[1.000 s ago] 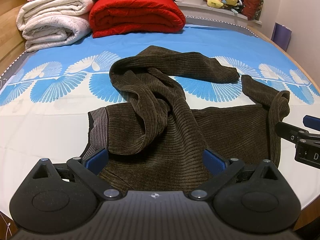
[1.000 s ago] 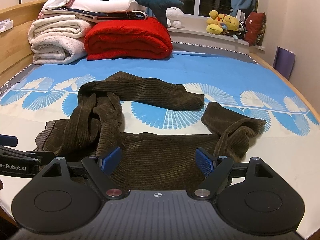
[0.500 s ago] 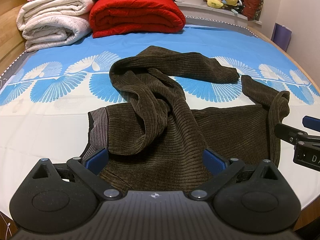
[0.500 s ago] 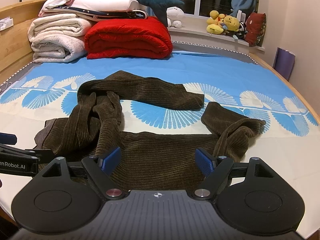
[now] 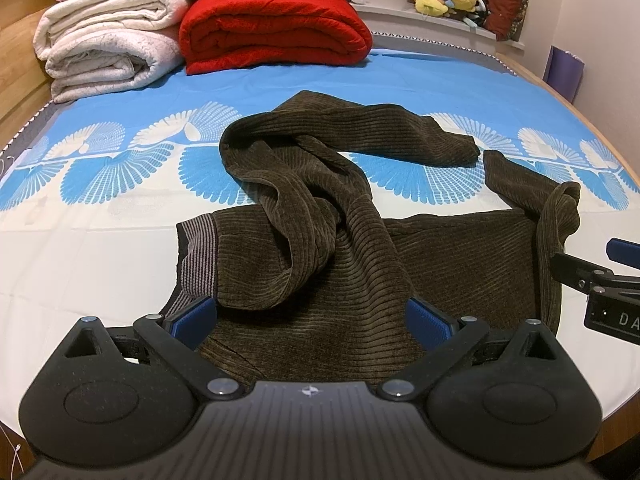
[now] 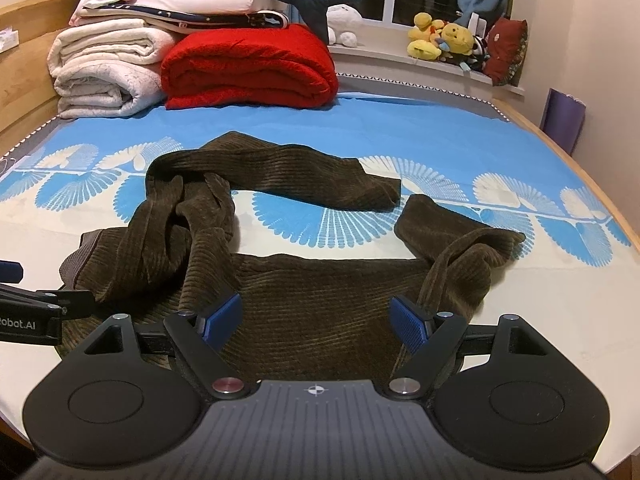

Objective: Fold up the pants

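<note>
Hovering over the bed's (image 5: 100,248) near edge, the left gripper (image 5: 312,316) and right gripper (image 6: 316,316) gape wide, holding nothing, above the crumpled brown corduroy pants (image 5: 360,248).

Ribbed brown corduroy pants (image 5: 360,264), matt plastic left hand-held gripper (image 5: 312,320), fluffy red blanket (image 5: 276,28)

We find the pants (image 5: 360,264) crumpled on the bed (image 5: 100,256), both tools at the near edge — left tool (image 5: 312,316) beside right tool (image 6: 316,316). Behind them, folded blankets (image 6: 248,64) sit at the bed's far end.
</note>
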A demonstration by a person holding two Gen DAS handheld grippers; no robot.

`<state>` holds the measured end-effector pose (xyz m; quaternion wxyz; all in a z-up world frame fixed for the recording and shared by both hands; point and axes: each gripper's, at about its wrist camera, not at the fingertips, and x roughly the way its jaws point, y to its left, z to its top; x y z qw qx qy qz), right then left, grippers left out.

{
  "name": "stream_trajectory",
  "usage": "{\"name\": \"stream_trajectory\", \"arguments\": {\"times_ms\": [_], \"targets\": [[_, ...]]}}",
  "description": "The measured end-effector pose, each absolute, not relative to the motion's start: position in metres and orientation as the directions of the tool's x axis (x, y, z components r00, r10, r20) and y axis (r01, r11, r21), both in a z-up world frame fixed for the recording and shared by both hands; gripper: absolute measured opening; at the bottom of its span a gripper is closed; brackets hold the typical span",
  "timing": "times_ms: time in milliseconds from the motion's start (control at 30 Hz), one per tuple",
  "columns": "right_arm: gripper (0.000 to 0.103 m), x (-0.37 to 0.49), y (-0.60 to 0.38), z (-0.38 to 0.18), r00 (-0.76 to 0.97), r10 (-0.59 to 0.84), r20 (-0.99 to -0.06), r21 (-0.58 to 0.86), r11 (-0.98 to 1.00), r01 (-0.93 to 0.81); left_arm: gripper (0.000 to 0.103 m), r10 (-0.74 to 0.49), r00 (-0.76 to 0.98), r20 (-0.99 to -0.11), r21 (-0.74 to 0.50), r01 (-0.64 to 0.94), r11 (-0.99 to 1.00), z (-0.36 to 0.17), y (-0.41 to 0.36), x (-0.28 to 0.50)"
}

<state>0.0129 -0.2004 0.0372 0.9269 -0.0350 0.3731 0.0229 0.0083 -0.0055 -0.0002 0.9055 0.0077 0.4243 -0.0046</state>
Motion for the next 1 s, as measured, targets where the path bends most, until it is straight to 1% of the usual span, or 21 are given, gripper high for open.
{"name": "stream_trajectory", "arguments": {"times_ms": [233, 333, 367, 400, 433, 467, 500, 533, 600, 667, 733, 767, 800, 833, 900, 933, 967, 1000], "targets": [[0.082, 0.014, -0.201, 0.036, 0.714, 0.011, -0.700, -0.051, 0.997, -0.065, 0.101, 0.001, 0.643, -0.766, 0.015, 0.016, 1.000, 0.000, -0.006, 0.008], [0.082, 0.014, -0.202, 0.035, 0.710, 0.009, -0.704, -0.048, 0.997, -0.060, 0.092, -0.005, 0.655, -0.756, 0.002, 0.010, 1.000, 0.005, -0.001, 0.009], [0.082, 0.014, -0.203, 0.035, 0.709, 0.009, -0.705, -0.045, 0.997, -0.058, 0.081, -0.017, 0.656, -0.755, -0.013, 0.011, 1.000, 0.008, 0.004, 0.011], [0.082, 0.015, -0.203, 0.035, 0.708, 0.010, -0.706, -0.041, 0.998, -0.055, 0.066, -0.030, 0.651, -0.759, -0.026, 0.016, 1.000, 0.012, 0.010, 0.015], [0.082, 0.015, -0.204, 0.035, 0.707, 0.009, -0.708, -0.037, 0.998, -0.049, 0.058, -0.045, 0.642, -0.765, -0.036, 0.028, 0.999, 0.017, 0.017, 0.022], [0.082, 0.016, -0.205, 0.035, 0.704, 0.007, -0.710, -0.033, 0.998, -0.044, 0.043, -0.053, 0.636, -0.770, -0.033, 0.042, 0.999, 0.022, 0.024, 0.030], [0.082, 0.017, -0.206, 0.035, 0.701, 0.005, -0.713, -0.031, 0.999, -0.039, 0.034, -0.051, 0.633, -0.772, -0.018, 0.059, 0.998, 0.027, 0.033, 0.039], [0.082, 0.018, -0.206, 0.034, 0.698, 0.004, -0.716, -0.029, 0.999, -0.035, 0.031, -0.048, 0.631, -0.774, 0.004, 0.080, 0.997, 0.032, 0.039, 0.047], [0.082, 0.020, -0.208, 0.033, 0.691, -0.001, -0.723, -0.029, 0.999, -0.029, 0.031, -0.057, 0.620, -0.782, 0.043, 0.145, 0.988, 0.036, 0.056, 0.065], [0.082, 0.023, -0.210, 0.031, 0.677, -0.010, -0.736, -0.031, 0.999, -0.020, 0.031, -0.059, 0.607, -0.793, 0.044, 0.153, 0.987, 0.029, 0.077, 0.079], [0.081, 0.026, -0.213, 0.028, 0.662, -0.013, -0.750, -0.026, 1.000, -0.009, 0.031, -0.063, 0.591, -0.804, 0.001, 0.107, 0.994, 0.010, 0.106, 0.088], [0.079, 0.027, -0.215, 0.028, 0.656, -0.014, -0.754, -0.020, 1.000, -0.002, 0.031, -0.055, 0.550, -0.833, -0.023, 0.065, 0.998, -0.003, 0.119, 0.091], [0.078, 0.030, -0.219, 0.028, 0.653, -0.015, -0.757, -0.010, 1.000, 0.011, 0.031, -0.028, 0.470, -0.882, -0.034, -0.005, 0.999, -0.017, 0.133, 0.098], [0.075, 0.033, -0.225, 0.030, 0.653, -0.016, -0.757, 0.004, 1.000, 0.030, 0.030, -0.041, 0.462, -0.886, -0.070, -0.046, 0.997, -0.021, 0.144, 0.100], [0.065, 0.042, -0.241, 0.034, 0.663, -0.019, -0.748, 0.037, 0.997, 0.071, 0.031, -0.076, 0.469, -0.880, -0.126, -0.075, 0.989, -0.025, 0.157, 0.104], [0.055, 0.048, -0.254, 0.038, 0.674, -0.023, -0.739, 0.060, 0.993, 0.100, 0.031, -0.075, 0.465, -0.882, -0.129, -0.085, 0.988, -0.028, 0.160, 0.107], [0.051, 0.056, -0.269, 0.042, 0.683, -0.032, -0.730, 0.081, 0.988, 0.132, 0.033, -0.076, 0.470, -0.879, -0.133, -0.089, 0.987, -0.031, 0.162, 0.109], [0.051, 0.063, -0.282, 0.044, 0.688, -0.043, -0.725, 0.095, 0.982, 0.162, 0.033, -0.083, 0.469, -0.879, -0.141, -0.089, 0.986, -0.036, 0.165, 0.111]]}}
